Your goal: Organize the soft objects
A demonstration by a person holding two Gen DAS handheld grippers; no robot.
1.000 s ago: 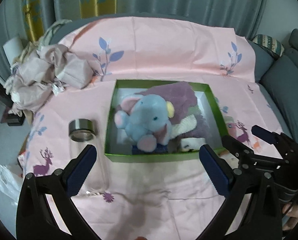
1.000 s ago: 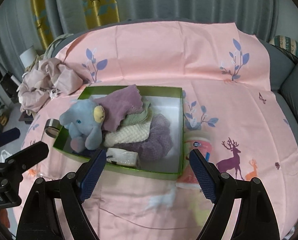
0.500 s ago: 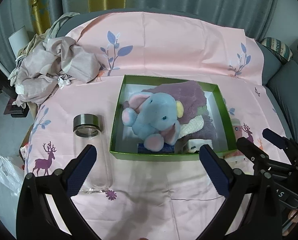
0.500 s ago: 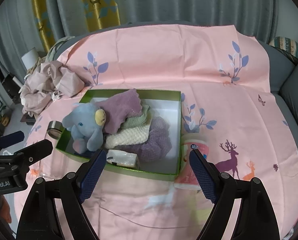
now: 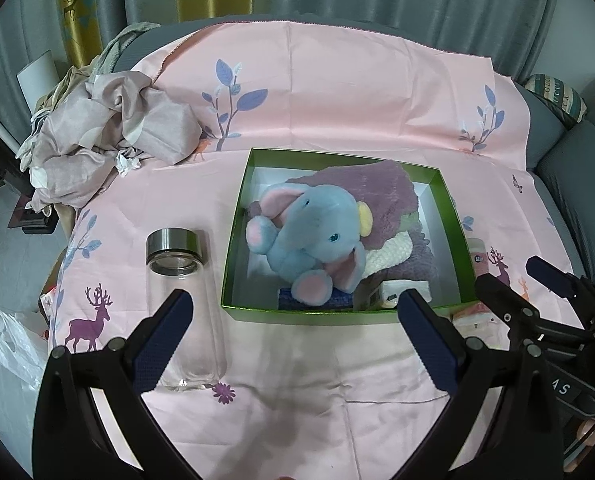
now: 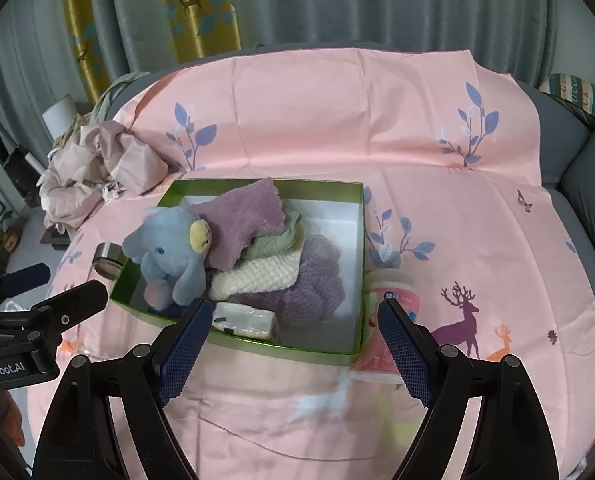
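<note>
Hovering low at 6 o'clock: left gripper (image 5: 293, 312) and right gripper (image 6: 293, 328), both tilted down toward table, jaws spread wide, nothing between pads. Green rectangular cardboard box (image 6: 257, 186) dead centre on pink printed tablecloth (image 6: 337, 120). Inside box: blue plush elephant (image 5: 317, 240) at 9 o'clock side, leaning on stacked purple, green, cream towels (image 6: 257, 256); small clear-wrapped packet (image 6: 243, 318) against near wall. Clear glass bottle with steel cap (image 5: 181, 292) lying outside box at 9 o'clock. Pink cup (image 6: 393, 300) outside box, just beside its wall at 3 o'clock.
</note>
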